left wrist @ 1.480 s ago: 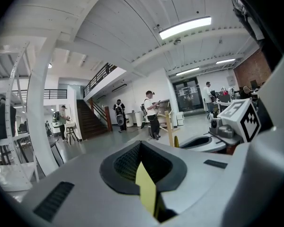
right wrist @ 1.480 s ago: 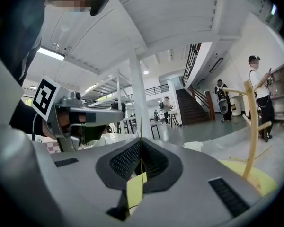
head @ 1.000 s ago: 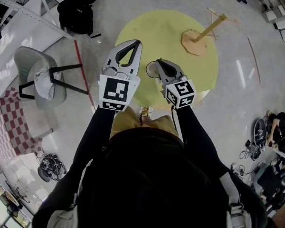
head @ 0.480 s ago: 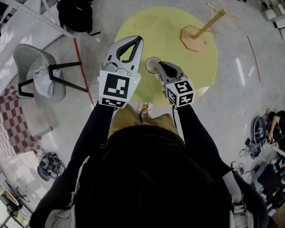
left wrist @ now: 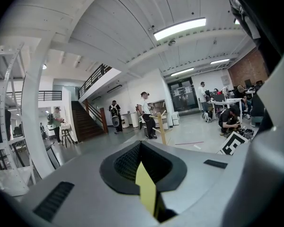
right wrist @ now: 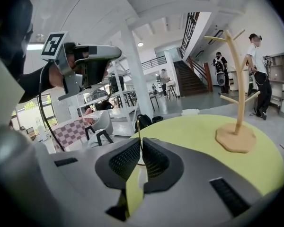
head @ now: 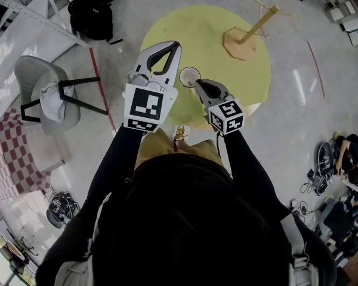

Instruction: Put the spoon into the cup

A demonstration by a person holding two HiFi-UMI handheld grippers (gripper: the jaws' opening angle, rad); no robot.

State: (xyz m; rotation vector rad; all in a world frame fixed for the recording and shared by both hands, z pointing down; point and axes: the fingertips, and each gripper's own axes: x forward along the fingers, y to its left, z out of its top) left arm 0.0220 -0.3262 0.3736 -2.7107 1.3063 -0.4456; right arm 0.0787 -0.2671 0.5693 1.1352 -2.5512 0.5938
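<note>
Jaws of R gripper [right wrist: 141,143] were clamped on spoon [right wrist: 139,126] handle, with cup [head: 190,76] just ahead of its tips. L gripper [head: 175,45] sat alongside, jaws together, empty.

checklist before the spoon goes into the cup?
1. Spoon held: ok, right tool is shut on its thin handle.
2. Cup upright on the yellow table, mouth open: ok.
3. Spoon's bowl end over the cup mouth: cannot tell, the right tool hides it in the head view.
4. Left tool shut with nothing in it: ok.
5. Wooden stand well away from the cup: ok.
</note>
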